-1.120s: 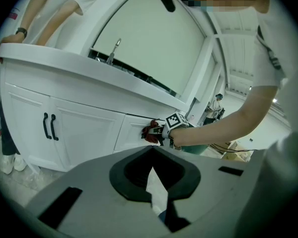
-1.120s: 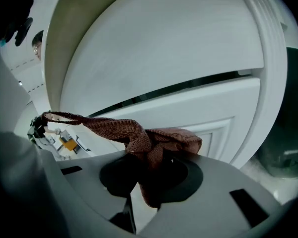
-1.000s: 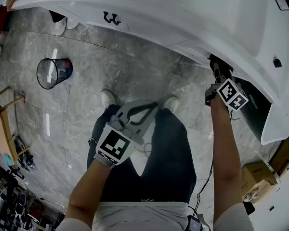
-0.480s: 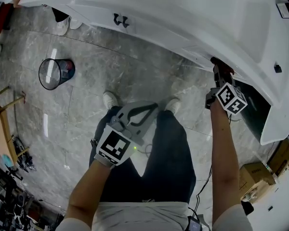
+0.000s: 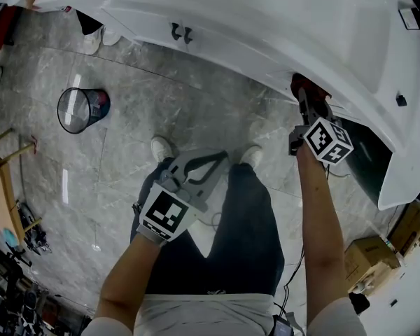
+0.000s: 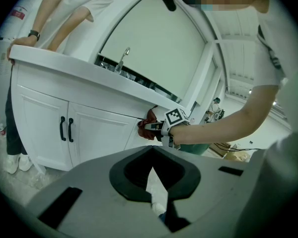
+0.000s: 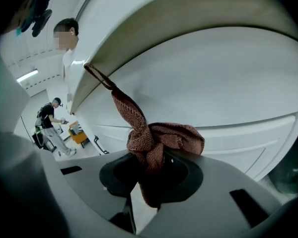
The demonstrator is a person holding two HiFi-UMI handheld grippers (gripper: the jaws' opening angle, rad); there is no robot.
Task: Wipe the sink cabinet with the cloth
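Right arm reaches forward, cloth [image 7: 156,140] at the sink cabinet [image 5: 266,33].
The right gripper [image 5: 306,103] clamps the bunched reddish-brown cloth, one end reaching up to the countertop's lower edge. The left gripper [image 5: 199,165], jaws together and empty, hangs low before the person's thighs.

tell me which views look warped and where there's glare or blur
Head view: the white sink cabinet bows, bright streaks glare on the grey marbled floor. Left gripper view: fisheye, black rim, curved white countertop. Right gripper view: same bulge, reddish-brown knitted cloth sharp.
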